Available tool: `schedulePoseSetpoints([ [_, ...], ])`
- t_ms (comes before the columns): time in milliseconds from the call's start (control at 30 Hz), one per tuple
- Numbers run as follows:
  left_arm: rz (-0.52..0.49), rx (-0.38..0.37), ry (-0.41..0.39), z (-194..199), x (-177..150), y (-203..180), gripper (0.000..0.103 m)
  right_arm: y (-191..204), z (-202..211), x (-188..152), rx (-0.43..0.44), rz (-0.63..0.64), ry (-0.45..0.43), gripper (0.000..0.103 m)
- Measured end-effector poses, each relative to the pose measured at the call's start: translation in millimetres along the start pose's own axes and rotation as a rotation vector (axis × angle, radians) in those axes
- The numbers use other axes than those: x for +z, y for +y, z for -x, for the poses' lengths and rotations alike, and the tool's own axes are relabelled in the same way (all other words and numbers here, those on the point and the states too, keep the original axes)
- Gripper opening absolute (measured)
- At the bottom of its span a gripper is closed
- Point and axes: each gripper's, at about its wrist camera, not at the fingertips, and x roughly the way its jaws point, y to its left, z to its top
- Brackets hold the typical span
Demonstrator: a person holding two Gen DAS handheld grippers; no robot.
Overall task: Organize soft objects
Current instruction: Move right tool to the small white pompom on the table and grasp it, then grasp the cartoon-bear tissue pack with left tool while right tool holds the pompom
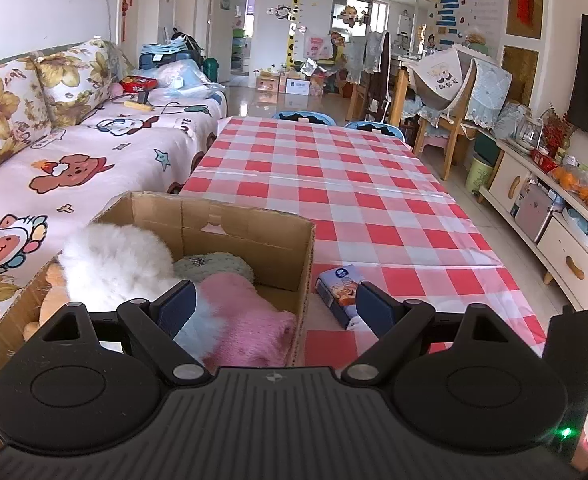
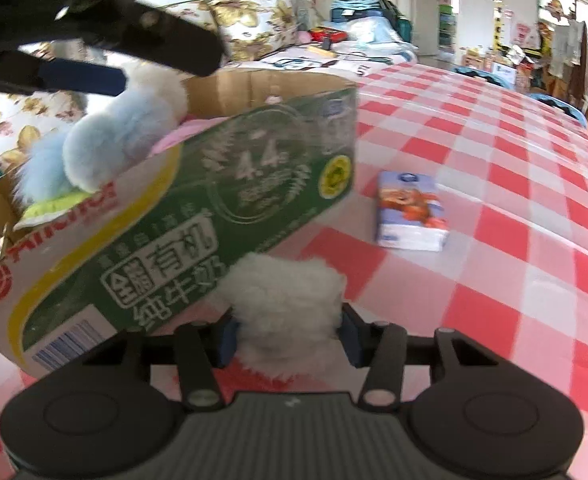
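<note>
A cardboard box (image 1: 249, 236) (image 2: 197, 216) with a green printed side stands on the checked table, holding a white fluffy toy (image 1: 109, 264), a pink plush (image 1: 249, 316), a grey-green one (image 1: 213, 266) and a pale blue fluffy toy (image 2: 101, 148). My left gripper (image 1: 275, 304) hovers open over the box's right wall, nothing between its pads; it shows at the top left of the right wrist view (image 2: 133, 60). My right gripper (image 2: 287, 338) is shut on a white fluffy toy (image 2: 289, 300) on the table beside the box. A tissue pack (image 1: 340, 292) (image 2: 412, 210) lies right of the box.
A sofa (image 1: 93, 148) with a cartoon cover runs along the table's left side. Blue chairs (image 1: 306, 117) stand at the far end. A low cabinet (image 1: 554, 216) with oranges and a television line the right wall.
</note>
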Motion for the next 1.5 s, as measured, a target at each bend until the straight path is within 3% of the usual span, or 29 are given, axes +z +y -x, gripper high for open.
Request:
schedulePoseSetpoints([
  [367, -0.049, -0.015, -0.020, -0.4, -3.3, -13.8, 0.103, -63.0, 22.4, -15.9, -0.160, -0.163, -0.008, 0.050],
  [733, -0.137, -0.018, -0.059, 1.3, -19.7, -63.2, 0.103, -129.6, 48.1, -33.5, -0.321, -0.358, -0.030, 0.056],
  [900, -0.188, 0.002, -0.046, -11.8, -31.9, -90.5, 0.103, -140.7, 52.0, -37.1, -0.321, -0.396, -0.039, 0.077],
  [1233, -0.184, 0.084, 0.014, -62.5, -47.5, -119.1, 0.103, -153.1, 55.1, -47.0, -0.319, -0.415, -0.051, 0.087],
  [1500, -0.162, 0.184, 0.025, -109.5, -47.1, -122.6, 0.103, -155.2, 55.0, -48.4, -0.291, -0.410, -0.087, 0.088],
])
